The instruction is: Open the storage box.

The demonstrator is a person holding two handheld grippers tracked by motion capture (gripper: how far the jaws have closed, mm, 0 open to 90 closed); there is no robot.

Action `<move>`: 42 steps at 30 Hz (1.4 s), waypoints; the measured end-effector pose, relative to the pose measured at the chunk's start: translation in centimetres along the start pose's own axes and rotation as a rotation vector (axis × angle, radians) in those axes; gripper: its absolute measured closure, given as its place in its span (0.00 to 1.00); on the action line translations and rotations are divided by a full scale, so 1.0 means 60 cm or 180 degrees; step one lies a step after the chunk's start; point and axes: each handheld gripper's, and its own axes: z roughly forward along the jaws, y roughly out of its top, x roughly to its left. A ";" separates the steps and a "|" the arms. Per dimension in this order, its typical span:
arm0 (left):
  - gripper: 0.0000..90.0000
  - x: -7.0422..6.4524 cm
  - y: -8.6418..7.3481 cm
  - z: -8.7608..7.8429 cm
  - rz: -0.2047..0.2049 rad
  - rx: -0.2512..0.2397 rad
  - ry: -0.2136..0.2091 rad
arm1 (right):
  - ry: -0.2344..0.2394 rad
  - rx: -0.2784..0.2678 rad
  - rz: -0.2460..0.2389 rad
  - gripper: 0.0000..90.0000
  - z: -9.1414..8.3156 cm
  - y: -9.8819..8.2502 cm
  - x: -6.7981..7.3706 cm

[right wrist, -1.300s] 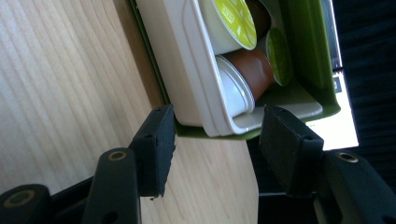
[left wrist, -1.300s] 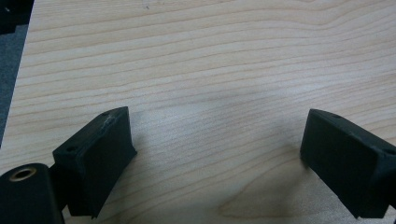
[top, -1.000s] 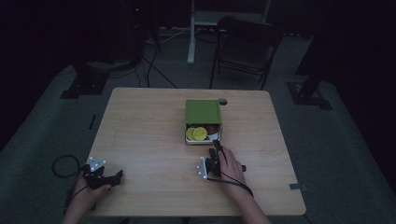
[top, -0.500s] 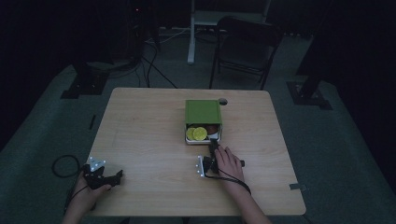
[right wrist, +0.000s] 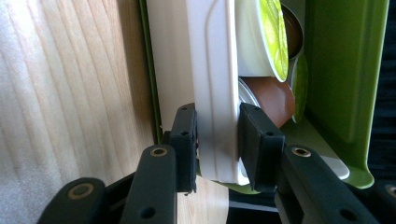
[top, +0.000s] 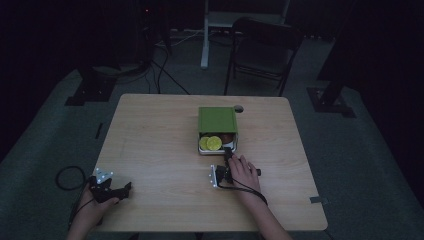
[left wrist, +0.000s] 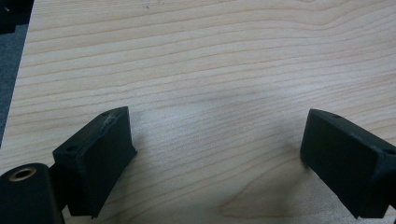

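The right gripper (right wrist: 215,140) clamps the white drawer front (right wrist: 212,70) of the green box (top: 217,120). The left gripper (left wrist: 217,154) rests spread apart over the table (left wrist: 210,56)

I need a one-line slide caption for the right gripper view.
Right gripper clamps the white front wall of a drawer holding green-lidded and brown capsules inside a green box.

The high view looks forward and down on the table (top: 160,135); each gripper view looks closely along its own jaws at that tabletop.
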 end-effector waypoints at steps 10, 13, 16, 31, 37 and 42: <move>0.11 0.000 0.000 0.000 0.0001 0.0001 -0.0001 | 0.0089 0.0013 -0.0031 0.78 -0.003 0.000 -0.006; 0.11 0.000 0.000 0.000 0.0001 0.0001 0.0000 | 0.0147 0.0028 -0.0014 0.78 -0.007 0.001 -0.008; 0.11 0.000 0.000 0.000 0.0000 0.0001 0.0000 | 0.0166 0.0027 -0.0014 0.78 -0.012 0.002 -0.008; 0.11 0.000 0.000 0.000 -0.0001 0.0002 -0.0002 | 0.0253 0.0000 -0.0001 0.78 -0.041 0.002 -0.005; 0.11 0.000 0.000 0.000 0.0000 0.0002 -0.0001 | 0.0275 -0.0010 -0.0001 0.78 -0.053 0.002 -0.004; 0.11 0.000 0.000 0.000 0.0001 0.0003 -0.0002 | 0.0300 -0.0023 -0.0009 0.79 -0.065 0.001 -0.002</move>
